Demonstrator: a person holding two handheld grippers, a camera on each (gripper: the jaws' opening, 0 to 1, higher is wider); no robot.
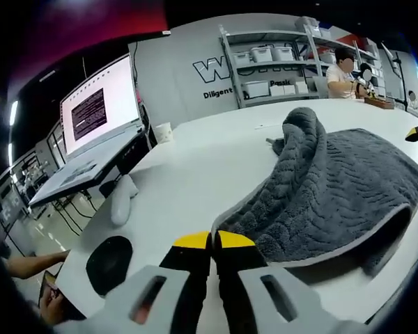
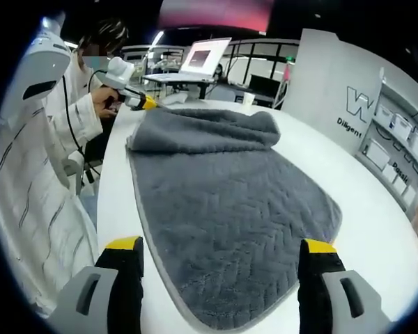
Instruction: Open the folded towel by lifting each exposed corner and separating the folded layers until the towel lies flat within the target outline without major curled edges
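A grey towel (image 1: 334, 188) with a wavy pile and a pale hem lies on the round white table (image 1: 209, 160). One end is folded back into a raised hump (image 1: 303, 125). My left gripper (image 1: 214, 241) is shut, its yellow tips pinching the towel's near corner. In the right gripper view the towel (image 2: 230, 209) spreads out flat towards me, with the folded layer (image 2: 209, 129) at its far end. A hand holds the left gripper (image 2: 148, 103) at that far corner. My right gripper (image 2: 221, 245) stands wide open over the towel's near edge, with nothing held.
An open laptop (image 1: 97, 118) on a stand, a paper cup (image 1: 164, 132), a white mouse (image 1: 122, 198) and a black pad (image 1: 109, 261) sit at the table's left side. Shelves with bins (image 1: 272, 62) and a seated person (image 1: 341, 76) are behind. A person's striped white sleeve (image 2: 42, 188) is at the left.
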